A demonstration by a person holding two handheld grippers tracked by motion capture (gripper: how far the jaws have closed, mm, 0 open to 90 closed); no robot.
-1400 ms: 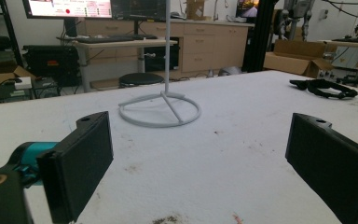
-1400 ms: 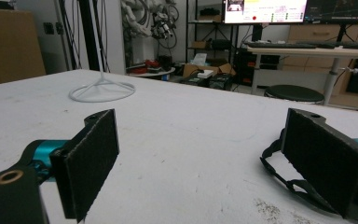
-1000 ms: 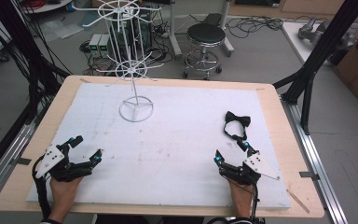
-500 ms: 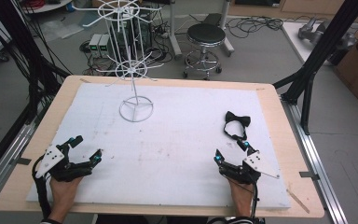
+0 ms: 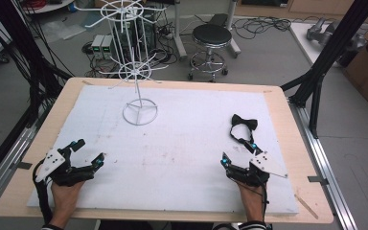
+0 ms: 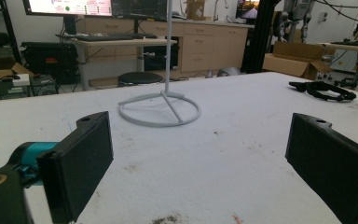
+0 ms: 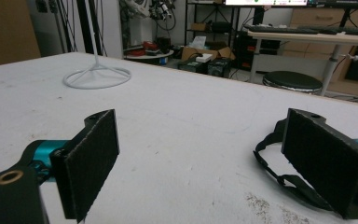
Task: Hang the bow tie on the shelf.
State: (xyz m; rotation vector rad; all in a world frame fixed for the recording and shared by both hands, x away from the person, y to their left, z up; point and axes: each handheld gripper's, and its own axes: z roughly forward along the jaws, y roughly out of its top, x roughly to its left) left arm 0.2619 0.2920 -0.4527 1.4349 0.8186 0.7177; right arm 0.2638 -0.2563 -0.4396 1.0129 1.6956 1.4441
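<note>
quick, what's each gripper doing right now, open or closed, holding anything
Left gripper: open, holding nothing, resting low on the white mat.
Right gripper: open, holding nothing, just short of the black bow tie.

1. The desk (image 5: 287, 115) has a pale wooden top, and its rim shows on all sides of a white mat (image 5: 182, 143).
2. The white mat covers nearly the whole desk and carries faint brown smudges near its middle.
3. A white wire stand (image 5: 140, 111) rests its ring base on the mat, toward the far left.
4. A black bow tie (image 5: 243, 125) with its strap lies flat on the mat, well apart from the stand, off to the stand's right and nearer the person.
</note>
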